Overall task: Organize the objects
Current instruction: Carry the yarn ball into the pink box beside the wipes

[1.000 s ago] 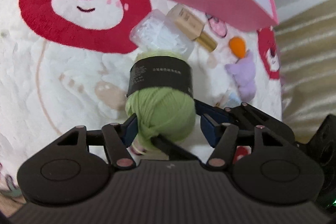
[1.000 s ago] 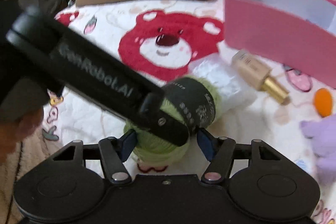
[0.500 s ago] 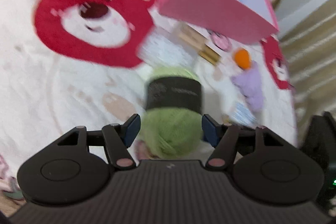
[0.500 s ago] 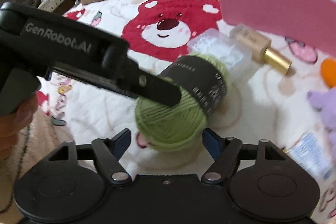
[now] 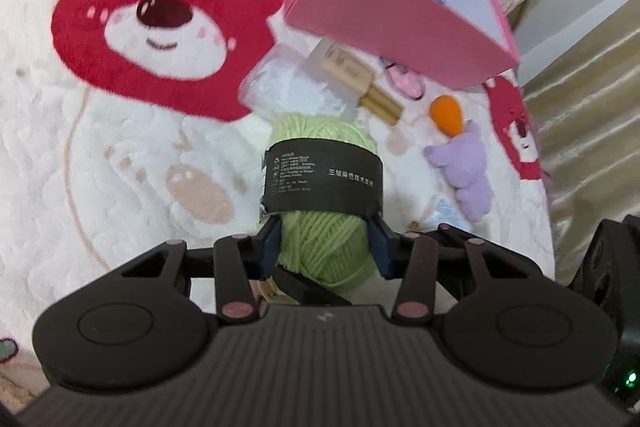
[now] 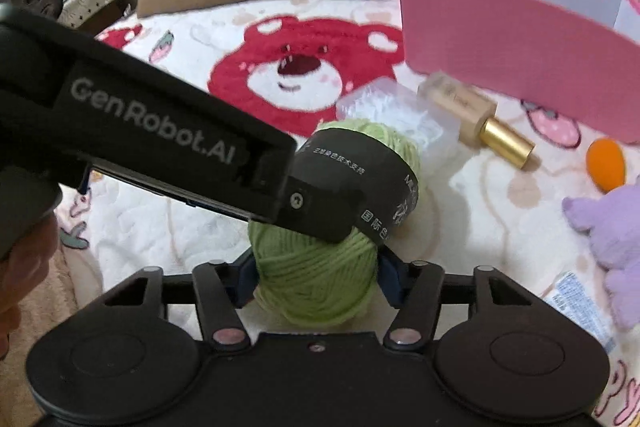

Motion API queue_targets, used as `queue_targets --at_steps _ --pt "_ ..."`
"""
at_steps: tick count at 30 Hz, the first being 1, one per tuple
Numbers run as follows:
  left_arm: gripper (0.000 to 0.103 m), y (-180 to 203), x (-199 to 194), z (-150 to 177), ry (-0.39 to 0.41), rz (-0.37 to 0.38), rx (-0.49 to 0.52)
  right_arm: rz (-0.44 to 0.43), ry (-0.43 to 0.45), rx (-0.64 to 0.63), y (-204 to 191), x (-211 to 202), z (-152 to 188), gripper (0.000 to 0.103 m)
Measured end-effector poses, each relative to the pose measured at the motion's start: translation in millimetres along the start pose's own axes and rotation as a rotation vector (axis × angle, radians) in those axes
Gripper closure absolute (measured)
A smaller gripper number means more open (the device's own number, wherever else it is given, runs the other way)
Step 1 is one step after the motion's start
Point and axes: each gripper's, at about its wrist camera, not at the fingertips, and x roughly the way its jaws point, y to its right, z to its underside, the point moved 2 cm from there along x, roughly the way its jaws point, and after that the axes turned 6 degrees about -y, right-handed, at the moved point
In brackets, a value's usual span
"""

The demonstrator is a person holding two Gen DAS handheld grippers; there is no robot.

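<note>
Yarn [image 5: 322, 187]: lifted above bed [image 5: 120, 155], between both pads; long axis runs forward, away from cameras.
Left hand-held gripper [image 5: 322, 247]: clamped on yarn's near end.
Right hand-held gripper [image 6: 316, 277]: pads against same end; grip likely.
Box [image 5: 400, 15]: ahead and right, open top.
Hidden: box floor, mostly; yarn's underside; contact points partly masked.
</note>
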Motion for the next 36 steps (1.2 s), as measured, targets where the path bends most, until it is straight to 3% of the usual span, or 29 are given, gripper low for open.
queue_targets --at_steps 8,15,21,28,33,36 --pt "0.058 46.8 -44.5 -23.3 0.059 -0.018 0.094 0.058 0.111 -0.059 -1.9 -46.2 -25.9 0.041" --pt "0.059 98.1 -85.6 -67.5 0.117 0.053 0.189 0.124 0.227 -0.125 17.2 -103.8 -69.7 0.041" --pt "0.059 131.3 -95.2 -123.5 0.161 0.138 0.247 0.211 0.290 -0.131 46.2 -138.4 -119.6 0.041" --pt "0.058 144.9 -56.0 -191.4 0.162 0.155 0.258 0.263 0.254 -0.161 101.1 -120.8 -181.0 0.040" --pt "0.058 147.2 -8.1 -220.0 0.182 0.154 0.260 0.225 0.199 -0.134 146.2 -89.7 -201.9 0.041" --pt "0.058 144.7 22.5 -236.1 0.136 0.155 0.230 0.225 0.160 -0.128 165.5 -66.7 -204.7 0.041"
